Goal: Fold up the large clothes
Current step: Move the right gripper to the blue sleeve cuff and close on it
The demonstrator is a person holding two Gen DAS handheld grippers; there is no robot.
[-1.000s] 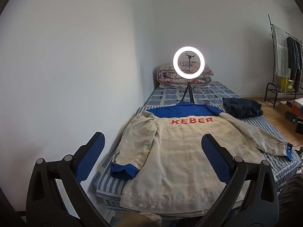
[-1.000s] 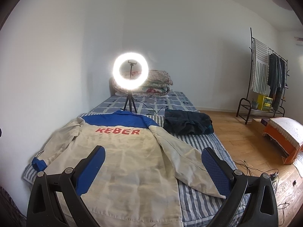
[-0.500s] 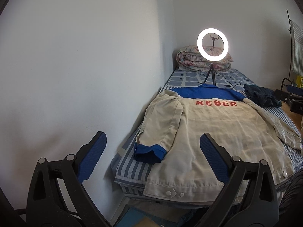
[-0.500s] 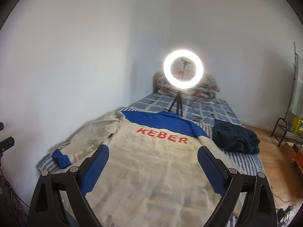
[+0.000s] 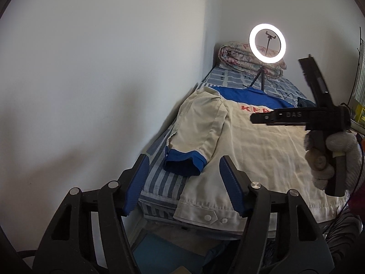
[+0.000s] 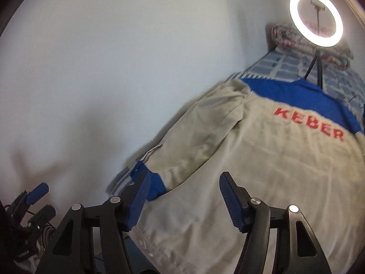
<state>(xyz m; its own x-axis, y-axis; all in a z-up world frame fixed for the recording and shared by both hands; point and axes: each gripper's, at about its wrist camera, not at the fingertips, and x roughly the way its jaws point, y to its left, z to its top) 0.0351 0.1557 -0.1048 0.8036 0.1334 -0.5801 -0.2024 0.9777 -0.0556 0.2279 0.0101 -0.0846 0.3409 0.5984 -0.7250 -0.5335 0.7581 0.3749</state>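
Jacket (image 5: 262, 150) lies flat beyond both closing, empty hand-held grippers, left (image 5: 184, 182) and right (image 6: 183, 196); closing early risks missing its cuff (image 5: 184, 163).

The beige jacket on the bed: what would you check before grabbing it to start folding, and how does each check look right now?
1. Jacket spread flat, back up: ok.
2. Blue sleeve cuff in plain sight: ok.
3. Left gripper empty, jaws closing, nothing between them: ok.
4. Right gripper empty, jaws closing over the fabric: ok.
5. Ring light clear of the jacket: cannot tell; its tripod stands at the collar.
6. Far sleeve position: cannot tell, out of view.
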